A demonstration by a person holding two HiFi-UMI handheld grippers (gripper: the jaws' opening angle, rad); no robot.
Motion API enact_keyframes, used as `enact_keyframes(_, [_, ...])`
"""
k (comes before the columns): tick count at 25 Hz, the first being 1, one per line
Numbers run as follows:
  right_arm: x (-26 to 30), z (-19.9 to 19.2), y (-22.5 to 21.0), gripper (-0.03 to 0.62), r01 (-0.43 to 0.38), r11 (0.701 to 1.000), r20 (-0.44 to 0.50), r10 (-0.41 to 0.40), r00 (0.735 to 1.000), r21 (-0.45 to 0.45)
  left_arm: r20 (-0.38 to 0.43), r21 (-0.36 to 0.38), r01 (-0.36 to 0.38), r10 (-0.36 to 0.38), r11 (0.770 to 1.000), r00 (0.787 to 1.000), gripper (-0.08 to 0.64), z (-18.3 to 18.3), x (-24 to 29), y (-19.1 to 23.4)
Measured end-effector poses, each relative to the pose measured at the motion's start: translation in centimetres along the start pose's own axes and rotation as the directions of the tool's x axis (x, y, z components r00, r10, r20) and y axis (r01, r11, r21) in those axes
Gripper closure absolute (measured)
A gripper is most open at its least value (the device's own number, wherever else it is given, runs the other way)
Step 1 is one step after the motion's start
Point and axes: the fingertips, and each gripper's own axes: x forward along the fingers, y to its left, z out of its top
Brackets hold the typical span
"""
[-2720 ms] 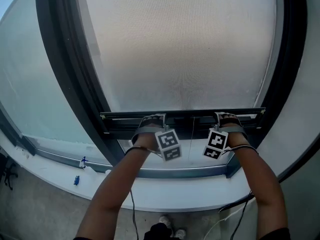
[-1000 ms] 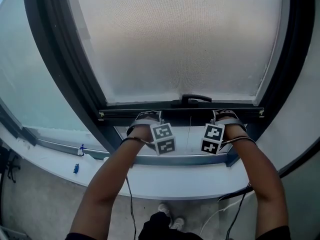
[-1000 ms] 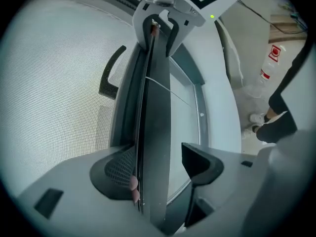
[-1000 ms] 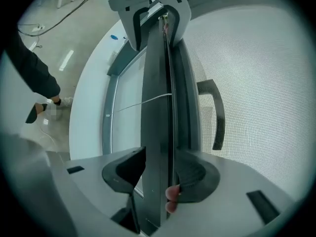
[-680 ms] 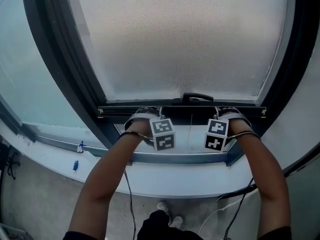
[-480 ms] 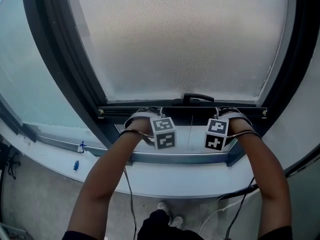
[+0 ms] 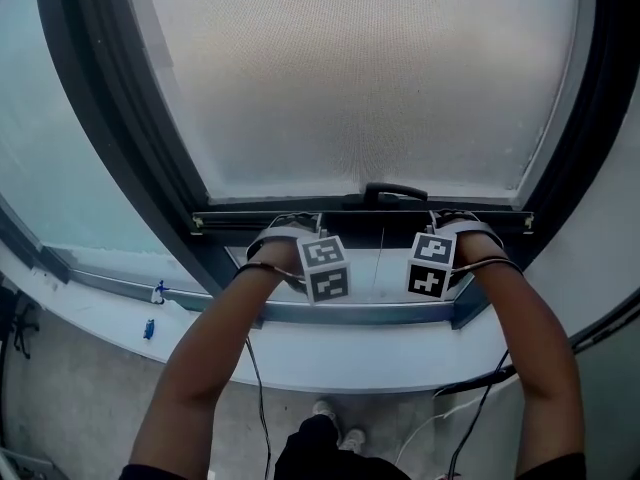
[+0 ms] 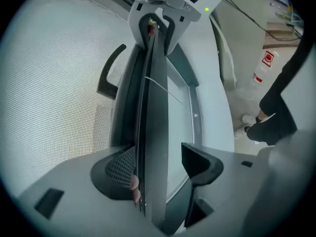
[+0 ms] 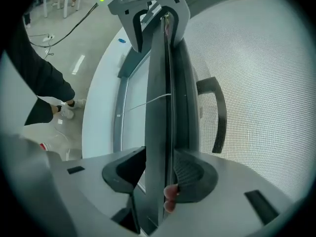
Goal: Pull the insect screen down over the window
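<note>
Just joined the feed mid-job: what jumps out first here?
The pale mesh screen fills most of the head view, its dark bottom bar low, close above the sill. Both grippers sit on that bar: the left gripper straddles it, the right gripper clamps it, with a black handle between them.

we find an open gap between the screen's bottom bar (image 7: 360,220) and the lower frame rail (image 7: 370,314). a thin cord (image 7: 379,263) hangs in it mid-span. dark side frames (image 7: 135,148) close it left and right. a black handle (image 7: 396,192) stands just above the bar, between the left tongs (image 7: 288,230) and right tongs (image 7: 452,226).
</note>
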Motion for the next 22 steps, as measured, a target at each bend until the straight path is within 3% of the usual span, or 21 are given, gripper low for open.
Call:
enact_keyframes(4, [0.5,-0.27,-0.06,0.413,0.095,0.995,0.012,-0.095,0.995,-0.006,0.0,0.037,-0.039,0.039,0.999,0.999,0.279,0.06,0.13,0.19])
enact_keyframes(7, [0.66,-0.11,-0.18,0.413,0.122,0.992,0.01,-0.122,0.992,0.008,-0.014,0.041,-0.045,0.046,0.998,0.999,0.281,-0.14,0.23,0.25])
enact_keyframes(12, [0.74,0.03,-0.41,0.413,0.125,0.992,0.016,-0.125,0.992,0.027,-0.014,0.024,-0.051,0.051,0.998,0.999,0.279,-0.16,0.41,0.37])
enact_keyframes(18, [0.33,0.02,0.08,0.416,0.07,0.997,0.021,-0.071,0.997,0.032,0.017,0.009,0.017,-0.017,1.0,1.0,0.282,-0.12,-0.1,-0.13])
enact_keyframes(22, [0.55,0.04,0.26,0.416,0.08,0.996,0.017,-0.08,0.997,0.039,-0.007,0.019,-0.022,0.022,1.0,1.0,0.282,-0.14,0.11,-0.07])
